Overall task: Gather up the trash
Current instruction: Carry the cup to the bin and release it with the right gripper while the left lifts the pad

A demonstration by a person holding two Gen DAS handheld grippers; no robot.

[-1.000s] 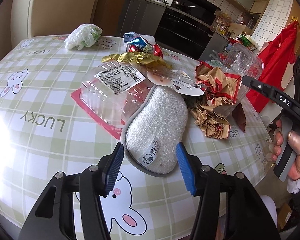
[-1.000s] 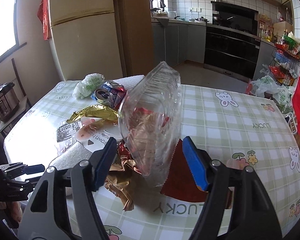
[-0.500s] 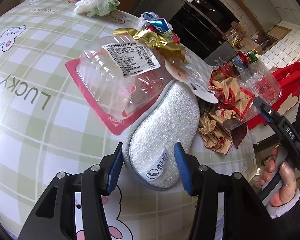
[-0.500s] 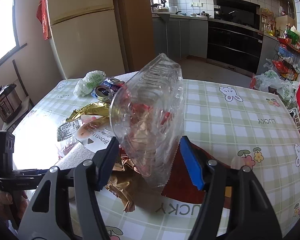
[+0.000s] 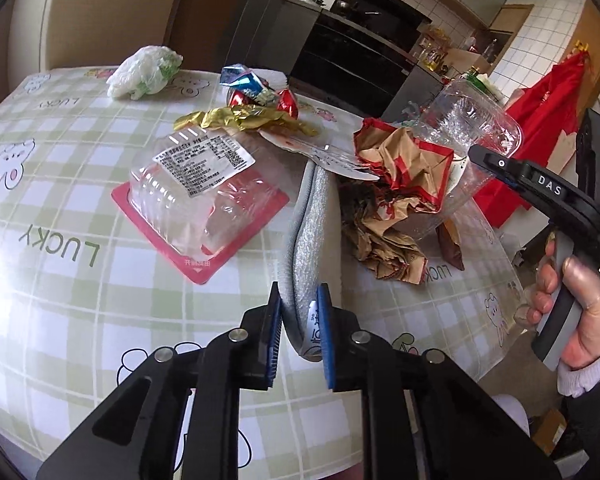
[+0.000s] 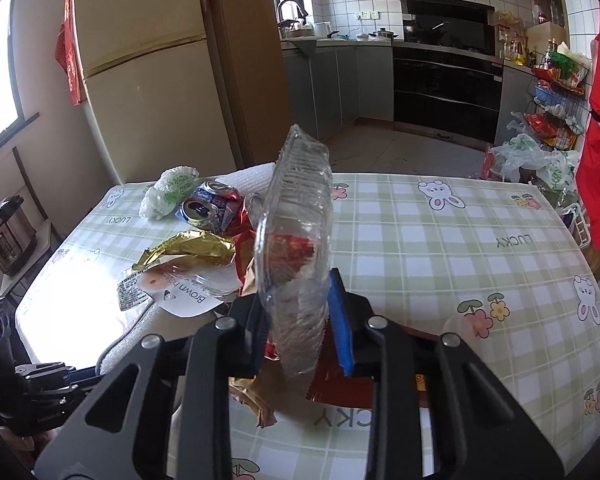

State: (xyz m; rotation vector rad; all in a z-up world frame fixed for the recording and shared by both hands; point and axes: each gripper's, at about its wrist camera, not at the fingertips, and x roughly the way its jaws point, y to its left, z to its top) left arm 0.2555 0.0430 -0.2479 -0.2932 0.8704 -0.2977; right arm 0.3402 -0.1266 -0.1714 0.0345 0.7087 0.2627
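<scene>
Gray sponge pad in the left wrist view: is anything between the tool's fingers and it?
Nothing visible is. The left tool has just closed, and its blue pads now squeeze the near end of the gray sponge pad directly, folding it on edge. The clear plastic box and the crumpled brown paper lie to either side, outside the grip.

Left gripper (image 5: 300, 332): pitched down, jaws just closed, pads pinching the sponge (image 5: 312, 240) folded between them. Right gripper (image 6: 300, 320): pitched down, jaws just closed, squeezing the clear container (image 6: 296, 248). Right hand (image 5: 576, 300) wraps its grey handle.
</scene>
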